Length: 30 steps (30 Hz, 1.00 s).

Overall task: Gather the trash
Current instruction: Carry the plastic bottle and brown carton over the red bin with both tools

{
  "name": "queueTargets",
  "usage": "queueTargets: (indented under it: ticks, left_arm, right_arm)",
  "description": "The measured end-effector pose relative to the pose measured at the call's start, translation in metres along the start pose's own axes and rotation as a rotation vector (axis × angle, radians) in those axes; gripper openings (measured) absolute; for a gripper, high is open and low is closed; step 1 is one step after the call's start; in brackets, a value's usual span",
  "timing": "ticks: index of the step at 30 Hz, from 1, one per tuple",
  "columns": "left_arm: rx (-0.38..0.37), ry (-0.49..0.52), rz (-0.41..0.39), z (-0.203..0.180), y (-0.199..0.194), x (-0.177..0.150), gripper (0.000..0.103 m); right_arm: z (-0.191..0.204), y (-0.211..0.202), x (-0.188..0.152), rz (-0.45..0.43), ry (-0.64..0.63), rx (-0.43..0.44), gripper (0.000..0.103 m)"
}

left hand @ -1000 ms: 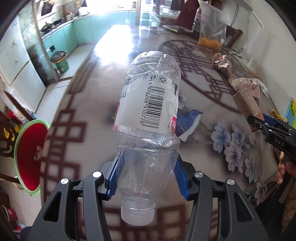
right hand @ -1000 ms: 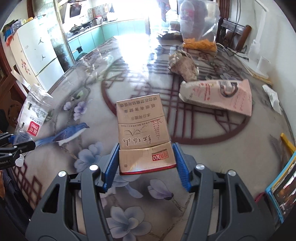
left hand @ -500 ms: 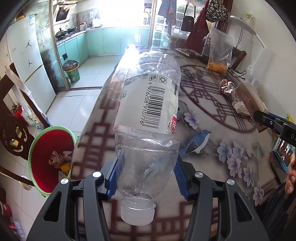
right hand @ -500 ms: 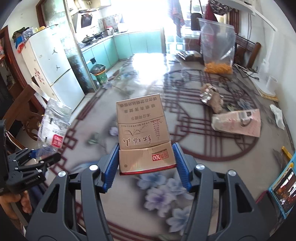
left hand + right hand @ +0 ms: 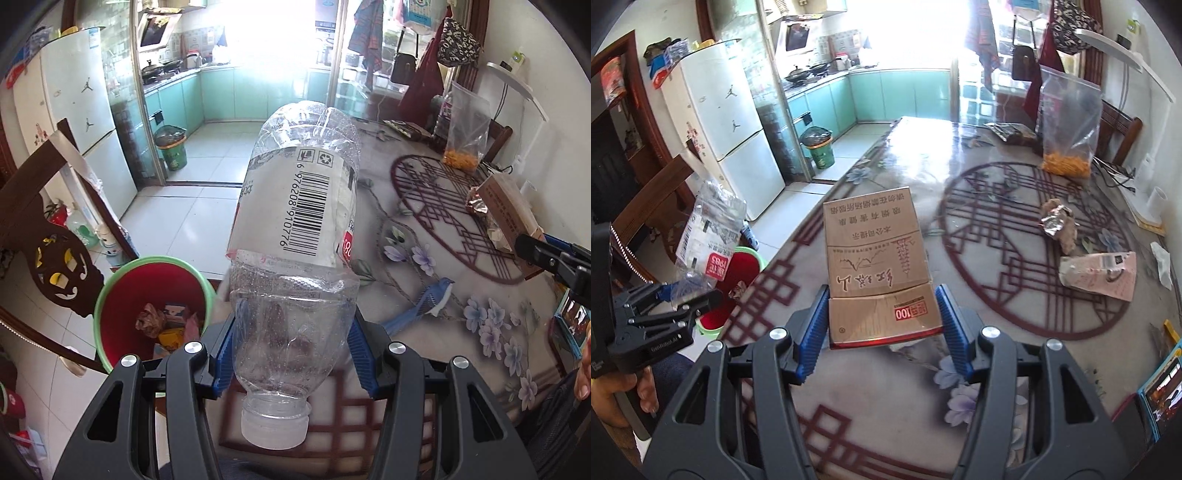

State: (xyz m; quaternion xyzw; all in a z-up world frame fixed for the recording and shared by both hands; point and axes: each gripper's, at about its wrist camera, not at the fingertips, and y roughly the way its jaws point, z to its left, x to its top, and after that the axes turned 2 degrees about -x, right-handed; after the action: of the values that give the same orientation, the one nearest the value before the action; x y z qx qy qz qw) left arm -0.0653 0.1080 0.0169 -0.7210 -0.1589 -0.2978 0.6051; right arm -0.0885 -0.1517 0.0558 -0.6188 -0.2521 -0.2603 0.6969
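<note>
Clamped crushed bottle (image 5: 295, 236), brown carton (image 5: 877, 266)

— What stands in the kitchen? 
— A white two-door fridge (image 5: 731, 140), beside teal cabinets (image 5: 886, 96). 
— On the table? 
— A clear plastic bag of orange snacks (image 5: 1067, 125), standing upright at the far end.

A: What blocks the red bin (image 5: 122, 295)?
B: A dark wooden chair (image 5: 44, 236) crowds its left rim; the desk (image 5: 436, 354) edge touches its right. Above its mouth, open.
A: Elsewhere?
B: Bare floor (image 5: 192, 206) beyond.
</note>
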Motion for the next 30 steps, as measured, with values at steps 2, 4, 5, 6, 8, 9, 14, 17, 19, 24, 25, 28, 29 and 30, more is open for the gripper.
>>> queueTargets:
  ticks: [2,4,5,6,8,9,14,17,19,24,25,28,29,30]
  left_arm:
    - [0.010,-0.016,-0.006,0.010,-0.004,0.001,0.050]
    - [0.028,-0.029,-0.012,0.019,-0.006,0.001,0.050]
    - [0.039,-0.039,-0.015,0.025,-0.007,0.001,0.050]
    - [0.049,-0.051,-0.016,0.030,-0.007,0.000,0.050]
    - [0.068,-0.082,-0.013,0.044,-0.008,-0.002,0.050]
    - [0.075,-0.093,-0.011,0.048,-0.008,-0.003,0.050]
    - [0.110,-0.130,-0.008,0.071,-0.010,-0.009,0.050]
    - [0.126,-0.144,-0.004,0.084,-0.010,-0.013,0.050]
    - [0.131,-0.154,0.001,0.091,-0.010,-0.015,0.050]
    - [0.138,-0.178,0.016,0.105,-0.007,-0.024,0.050]
    - [0.140,-0.181,0.017,0.107,-0.007,-0.025,0.050]
    - [0.147,-0.198,0.021,0.115,-0.008,-0.030,0.050]
    - [0.150,-0.202,0.022,0.117,-0.008,-0.030,0.050]
    - [0.151,-0.206,0.023,0.119,-0.008,-0.031,0.050]
  right_arm:
    - [0.008,0.002,0.001,0.005,-0.018,0.006,0.055]
    - [0.017,0.003,0.002,0.008,-0.032,0.015,0.055]
    - [0.021,0.004,0.003,0.010,-0.039,0.020,0.055]
    - [0.025,0.004,0.003,0.013,-0.044,0.024,0.055]
    - [0.034,0.007,0.004,0.020,-0.062,0.036,0.055]
    - [0.036,0.008,0.005,0.022,-0.070,0.041,0.055]
    - [0.058,0.017,0.010,0.040,-0.102,0.075,0.055]
    - [0.073,0.023,0.011,0.053,-0.127,0.092,0.055]
    - [0.083,0.028,0.012,0.062,-0.143,0.101,0.055]
    - [0.101,0.036,0.014,0.077,-0.172,0.123,0.055]
    - [0.105,0.038,0.015,0.080,-0.179,0.128,0.055]
    - [0.115,0.042,0.016,0.085,-0.196,0.137,0.055]
    - [0.118,0.043,0.017,0.088,-0.200,0.141,0.055]
    - [0.120,0.045,0.017,0.091,-0.203,0.146,0.055]
